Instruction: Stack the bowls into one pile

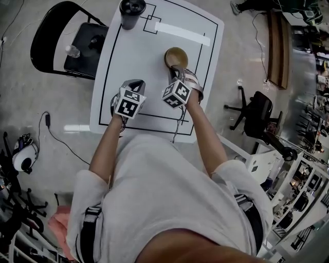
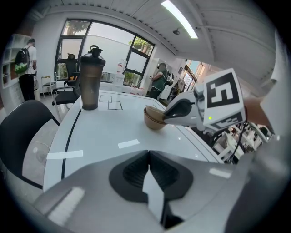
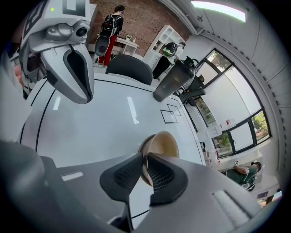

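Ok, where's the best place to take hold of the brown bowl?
Take the rim of the brown bowl on its near side, coming in from where the right gripper is. The bowl stands upright with its mouth open, so the thin wall fits between the jaws, one inside and one outside. The right gripper is shut on it exactly so.

A dark shaker bottle (image 1: pixel 132 13) stood upright at the far edge of a white table (image 1: pixel 139 61) marked with black lines and a strip of white tape (image 1: pixel 177 32). A black folding chair (image 1: pixel 85 62) beside the table carried a clear water bottle (image 1: pixel 72 51). A black office chair (image 1: pixel 255 119) and a wooden bench (image 1: pixel 279 49) stood apart on the grey floor (image 1: pixel 51 97).
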